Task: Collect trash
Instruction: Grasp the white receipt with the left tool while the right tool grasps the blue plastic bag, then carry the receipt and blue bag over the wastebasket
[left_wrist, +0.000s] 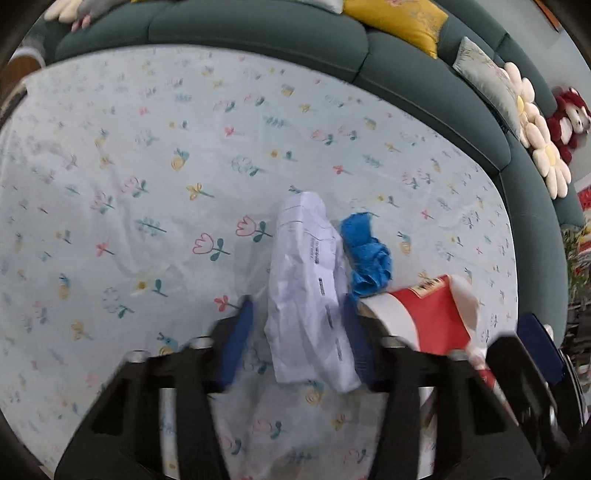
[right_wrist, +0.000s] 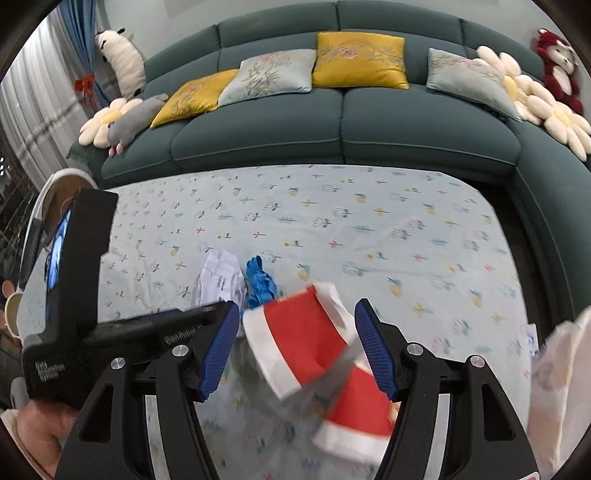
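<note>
The left tool (left_wrist: 299, 339) has its blue-padded jaws apart on either side of a crumpled white paper (left_wrist: 310, 295); whether the pads touch the paper cannot be told. The paper lies on the bench, which is covered with a pale floral cloth (left_wrist: 147, 166), toward the near edge and around the middle of its width. Just beside the paper on its right lies a crumpled blue scrap (left_wrist: 367, 254), touching or nearly touching it. To the right of both, a crushed red and white paper cup (right_wrist: 314, 343) sits between the wide-apart jaws of the right tool (right_wrist: 295, 343), its pads clear of the cup on both sides. The cup looks blurred and tilted, its open mouth toward the far side. A dark green sofa (right_wrist: 332, 129) with cushions runs along the bench's far edge.
</note>
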